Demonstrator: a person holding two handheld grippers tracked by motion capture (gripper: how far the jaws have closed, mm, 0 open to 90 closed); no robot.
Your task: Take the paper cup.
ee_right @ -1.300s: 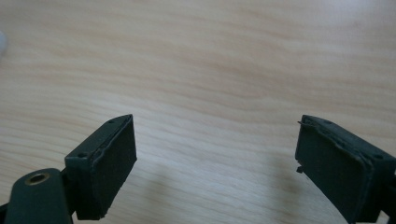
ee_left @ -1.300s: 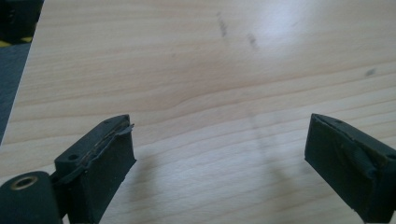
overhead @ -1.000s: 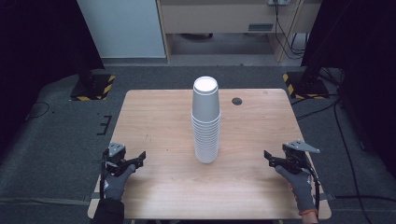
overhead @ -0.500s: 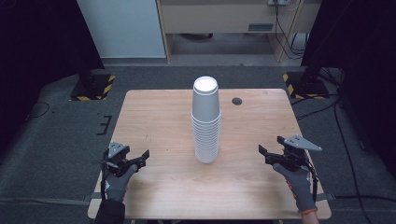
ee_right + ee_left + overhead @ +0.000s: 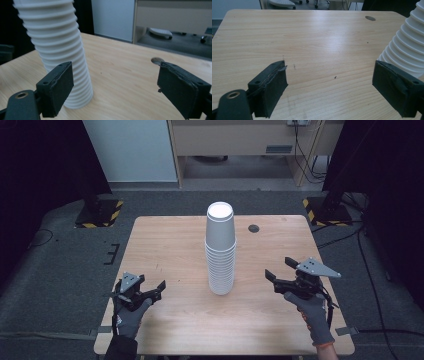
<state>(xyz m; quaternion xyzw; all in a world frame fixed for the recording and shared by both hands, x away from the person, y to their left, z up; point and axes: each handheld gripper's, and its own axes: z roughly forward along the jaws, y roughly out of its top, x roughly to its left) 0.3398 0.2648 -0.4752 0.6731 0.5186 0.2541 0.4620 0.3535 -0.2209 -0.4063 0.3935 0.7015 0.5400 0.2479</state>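
Observation:
A tall stack of white ribbed cups [image 5: 220, 250] stands upside down at the middle of the wooden table [image 5: 170, 245]. My left gripper [image 5: 156, 290] hovers low over the front left of the table, open and empty, its jaws pointing toward the stack. In the left gripper view the gripper [image 5: 330, 68] has bare wood between its jaws, and the stack [image 5: 407, 47] rises at the right edge. My right gripper [image 5: 277, 268] is open at the front right, a short way from the stack. Seen from the right gripper [image 5: 115, 70], the stack [image 5: 57, 47] stands just behind the left jaw.
A small dark round hole [image 5: 254, 228] sits in the table behind and right of the stack. Dark floor surrounds the table, with black stands with yellow-striped bases [image 5: 100, 212] at both far corners and a cabinet [image 5: 240, 140] beyond.
My right gripper has moved forward and left, closer to the cup stack. The left gripper has shifted only slightly. Both stay open.

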